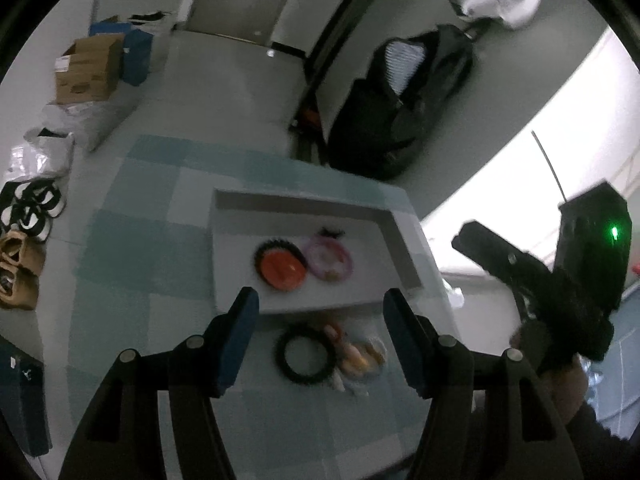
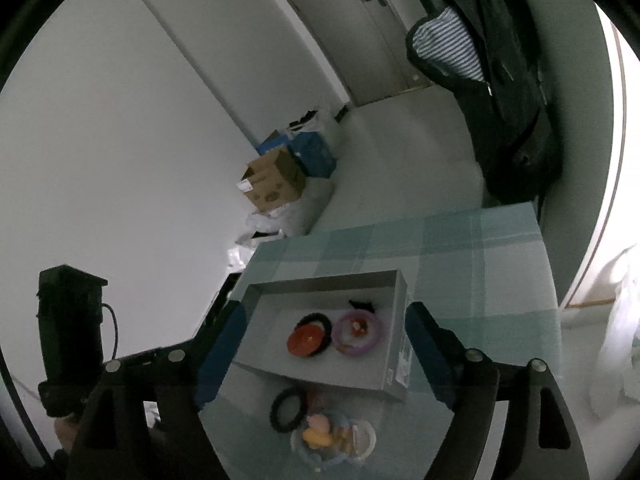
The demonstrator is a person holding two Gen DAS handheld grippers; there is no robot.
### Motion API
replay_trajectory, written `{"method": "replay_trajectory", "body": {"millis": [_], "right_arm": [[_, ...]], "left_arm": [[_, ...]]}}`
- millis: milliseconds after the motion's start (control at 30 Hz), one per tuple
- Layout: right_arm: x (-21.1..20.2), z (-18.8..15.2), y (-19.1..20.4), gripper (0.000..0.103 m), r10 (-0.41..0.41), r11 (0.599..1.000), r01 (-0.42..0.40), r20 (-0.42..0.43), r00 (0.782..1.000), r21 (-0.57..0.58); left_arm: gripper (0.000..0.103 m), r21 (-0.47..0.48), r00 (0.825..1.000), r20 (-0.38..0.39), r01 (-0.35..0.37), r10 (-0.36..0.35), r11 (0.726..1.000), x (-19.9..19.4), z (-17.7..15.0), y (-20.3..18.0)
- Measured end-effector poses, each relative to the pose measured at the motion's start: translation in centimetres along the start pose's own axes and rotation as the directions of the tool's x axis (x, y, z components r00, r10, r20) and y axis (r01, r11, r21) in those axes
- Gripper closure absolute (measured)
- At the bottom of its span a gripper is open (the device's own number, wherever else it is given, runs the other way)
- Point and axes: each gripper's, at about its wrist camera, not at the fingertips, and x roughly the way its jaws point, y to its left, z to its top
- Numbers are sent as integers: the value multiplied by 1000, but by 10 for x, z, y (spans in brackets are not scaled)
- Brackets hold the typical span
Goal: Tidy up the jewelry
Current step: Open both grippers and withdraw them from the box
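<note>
Both hand-held grippers, left (image 1: 320,322) and right (image 2: 322,350), hang with jaws apart and empty above the bench (image 2: 500,264). The black bracelet (image 1: 302,354) lies just outside the white tray (image 1: 404,252), near the bench's front edge.

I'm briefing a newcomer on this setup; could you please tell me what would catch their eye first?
Probably the round orange-red piece ringed by a black band, beside a lilac ring, inside the shallow grey cardboard tray on the teal checked tablecloth. Nearer the camera, outside the tray, lie a black ring and a pastel jumble.
</note>
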Motion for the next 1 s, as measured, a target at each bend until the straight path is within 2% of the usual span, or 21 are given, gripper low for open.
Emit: {"method": "replay_trajectory", "body": {"millis": [200, 400, 467, 733, 1000], "right_arm": [[-8, -7, 4, 17, -2, 1000, 2, 7, 1000, -16], [-15, -18, 12, 14, 6, 999, -6, -13, 1000, -36], [-16, -22, 15, 10, 0, 999, -1, -17, 1000, -51], [-22, -29, 5, 10, -10, 999, 9, -33, 999, -36], [-28, -29, 2, 10, -7, 1000, 7, -29, 1000, -26]], "left_arm": [[43, 45, 998, -69, 14, -11, 999, 10, -19, -7], [43, 56, 986, -164, -21, 30, 998, 38, -33, -9], [43, 56, 983, -175, -44, 53, 997, 45, -34, -8], [43, 12, 976, -200, -91, 91, 996, 64, -35, 2], [43, 70, 971, -198, -126, 138, 989, 71, -38, -7]]}}
